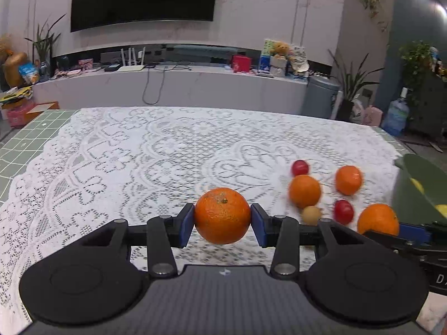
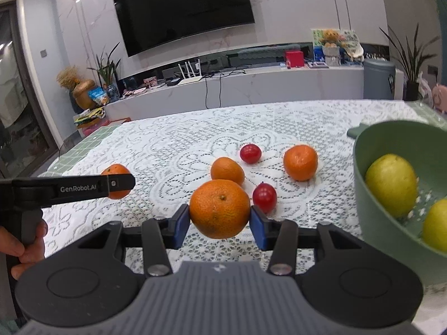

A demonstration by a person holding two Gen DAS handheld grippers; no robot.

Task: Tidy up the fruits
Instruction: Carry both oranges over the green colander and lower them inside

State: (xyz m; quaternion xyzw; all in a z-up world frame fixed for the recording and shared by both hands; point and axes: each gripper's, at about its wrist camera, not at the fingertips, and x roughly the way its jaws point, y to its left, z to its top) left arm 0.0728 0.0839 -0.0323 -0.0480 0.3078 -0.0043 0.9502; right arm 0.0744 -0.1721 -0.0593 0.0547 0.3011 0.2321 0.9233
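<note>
Left gripper (image 1: 222, 221) pinching an orange (image 1: 222, 215) above the lace tablecloth (image 1: 139, 153). Right gripper (image 2: 220, 219) clamped on a second orange (image 2: 220, 208), beside the green bowl (image 2: 363, 189) holding two lemons (image 2: 391, 184). Loose oranges (image 2: 300, 162) and red fruits (image 2: 250, 153) lying between.

Both the left gripper (image 1: 222, 224) and right gripper (image 2: 220, 221) have their jaws clamped on something round, held level.

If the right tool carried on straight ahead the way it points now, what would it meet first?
Probably the loose orange lying just beyond the orange that the right tool grips, with a red fruit close to its right. Depth is unclear, and it may pass above them.
</note>
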